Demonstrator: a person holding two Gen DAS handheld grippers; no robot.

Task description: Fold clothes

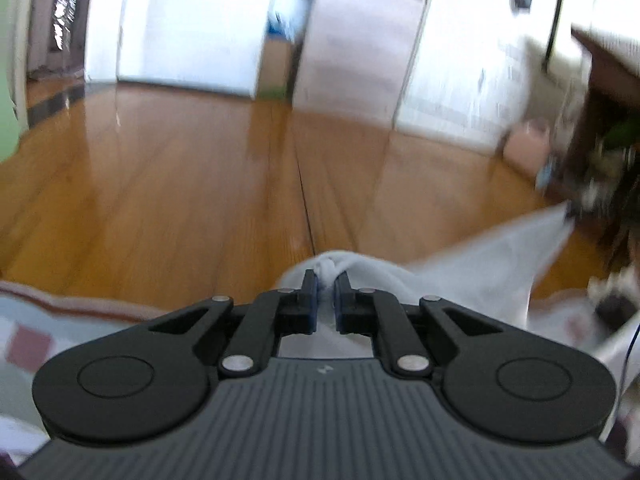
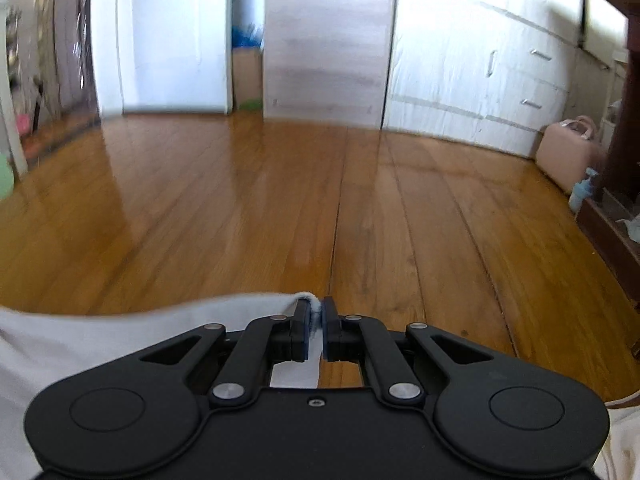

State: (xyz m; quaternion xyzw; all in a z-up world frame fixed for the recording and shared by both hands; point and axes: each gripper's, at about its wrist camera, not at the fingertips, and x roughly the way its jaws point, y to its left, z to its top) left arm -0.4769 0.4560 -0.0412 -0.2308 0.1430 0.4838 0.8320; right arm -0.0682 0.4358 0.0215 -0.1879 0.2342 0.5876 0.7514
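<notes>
Lower centre of both views: my left gripper (image 1: 327, 280) and right gripper (image 2: 317, 310) each pinch the white cotton garment's (image 1: 472, 256) edge, lifted above the wooden floor (image 2: 280, 208); next, I judge, spread it flat.

Wooden floor (image 2: 240, 208) ahead of both claws lies bare and open across its middle, free for passage. Far side closed by white cabinets (image 2: 472, 80) and a pale drawer unit (image 2: 328, 60). Right edge obstructed: pink case (image 2: 568, 156) on floor against the cabinets, spray bottle (image 2: 582, 192) just beside it, dark wooden furniture (image 2: 616, 216) behind both. White cloth (image 1: 480, 256) stretched between the claws spans the near foreground.
</notes>
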